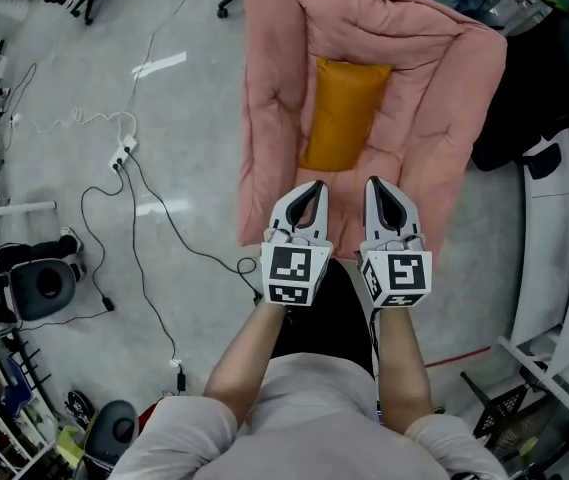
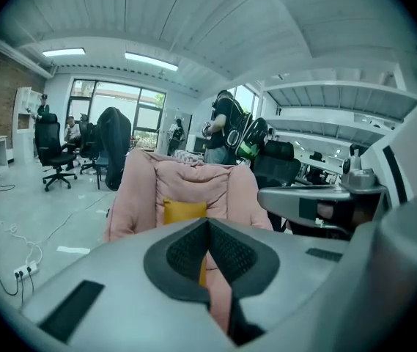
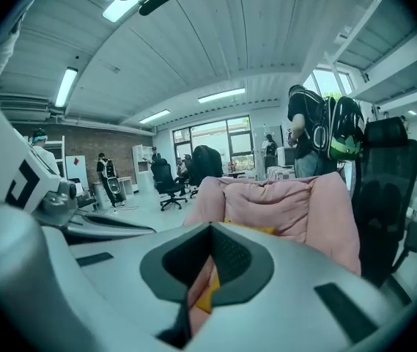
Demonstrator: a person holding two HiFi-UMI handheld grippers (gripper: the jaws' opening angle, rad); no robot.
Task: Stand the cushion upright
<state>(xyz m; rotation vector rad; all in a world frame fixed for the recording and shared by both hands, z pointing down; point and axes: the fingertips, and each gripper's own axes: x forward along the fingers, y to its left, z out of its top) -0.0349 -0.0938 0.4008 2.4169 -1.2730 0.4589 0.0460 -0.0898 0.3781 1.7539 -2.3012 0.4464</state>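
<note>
The orange cushion (image 1: 342,113) is resting in the hollow of the pink padded lounger (image 1: 434,98) and seems to be standing against its back. It is at 12 o'clock from both tongs. The left gripper (image 1: 314,184) and right gripper (image 1: 374,180) are hovering side by side over the lounger's near edge, each with its jaws pressed together tip to tip on nothing. Their cubes (image 1: 297,273) are showing only black-and-white square marker patterns.

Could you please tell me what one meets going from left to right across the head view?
Power strip on the floor → left gripper → right gripper, both shut on the near part of the pink cushion → white unit at the right edge.
</note>
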